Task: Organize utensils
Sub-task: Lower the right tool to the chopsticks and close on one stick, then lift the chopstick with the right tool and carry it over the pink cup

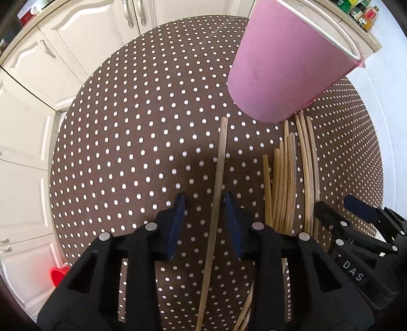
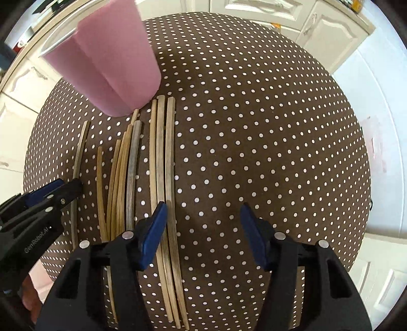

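Chopsticks, wooden, long and thin, lying flat on the counter [image 1: 127,127] under a brown cloth with white dots, all running roughly parallel away from the cameras.

- Single chopstick [image 1: 217,183]: apart to the left of the rest, lying between the two fingers of the left tongs [image 1: 204,201]. The tongs are spread to either side of it; whether the right pad [image 1: 232,224] touches the wood cannot be told, and the left pad stands clear.
- Middle bundle [image 2: 122,178]: several chopsticks of uneven length, close together, one greyer than the others, far ends near the foot of the cup.
- Group of three [image 2: 162,165]: side by side, touching, to the right of the bundle. The left finger [image 2: 154,229] of the right tongs [image 2: 203,229] sits over their near part; the tongs are spread wide with only dotted cloth between them.

Cup [image 1: 287,63]: pink, with a pale rim, standing on the counter just beyond the far ends of the chopsticks.

Surroundings: cream cabinet doors [image 1: 84,33] beyond the counter; a red object [image 1: 59,276] low at the left; bottles [image 1: 361,12] on a ledge at the far right.
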Tool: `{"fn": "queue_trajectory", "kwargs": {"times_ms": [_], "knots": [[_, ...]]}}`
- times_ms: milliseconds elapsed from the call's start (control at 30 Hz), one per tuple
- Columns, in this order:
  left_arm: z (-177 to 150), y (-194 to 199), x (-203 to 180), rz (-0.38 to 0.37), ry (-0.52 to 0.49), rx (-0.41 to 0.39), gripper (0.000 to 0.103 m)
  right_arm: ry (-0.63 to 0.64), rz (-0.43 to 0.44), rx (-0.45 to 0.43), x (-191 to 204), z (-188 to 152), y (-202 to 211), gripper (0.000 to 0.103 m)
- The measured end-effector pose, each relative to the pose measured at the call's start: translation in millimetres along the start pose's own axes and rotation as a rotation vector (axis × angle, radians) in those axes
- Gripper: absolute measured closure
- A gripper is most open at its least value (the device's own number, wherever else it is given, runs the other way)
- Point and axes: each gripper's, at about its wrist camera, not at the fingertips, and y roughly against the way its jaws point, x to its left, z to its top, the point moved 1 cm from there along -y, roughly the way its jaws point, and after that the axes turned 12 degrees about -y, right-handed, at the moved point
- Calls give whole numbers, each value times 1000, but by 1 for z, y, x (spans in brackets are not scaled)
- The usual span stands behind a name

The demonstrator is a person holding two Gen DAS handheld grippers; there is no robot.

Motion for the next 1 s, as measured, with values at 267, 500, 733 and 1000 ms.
{"fn": "queue_trajectory", "kwargs": {"times_ms": [267,500,733,1000], "knots": [[20,1,3,-6,46,20,70,58,-23,8,13,23,-12,77],[26,-1,41,-75,160,5,97,80,16,12,28,30,-13,97],[14,29,72,-72,213,-63,97,42,59,-52,10,37,16,97],[-3,81,63,-52,193,-163,97,30,131,-161,4,13,67,97]]}}
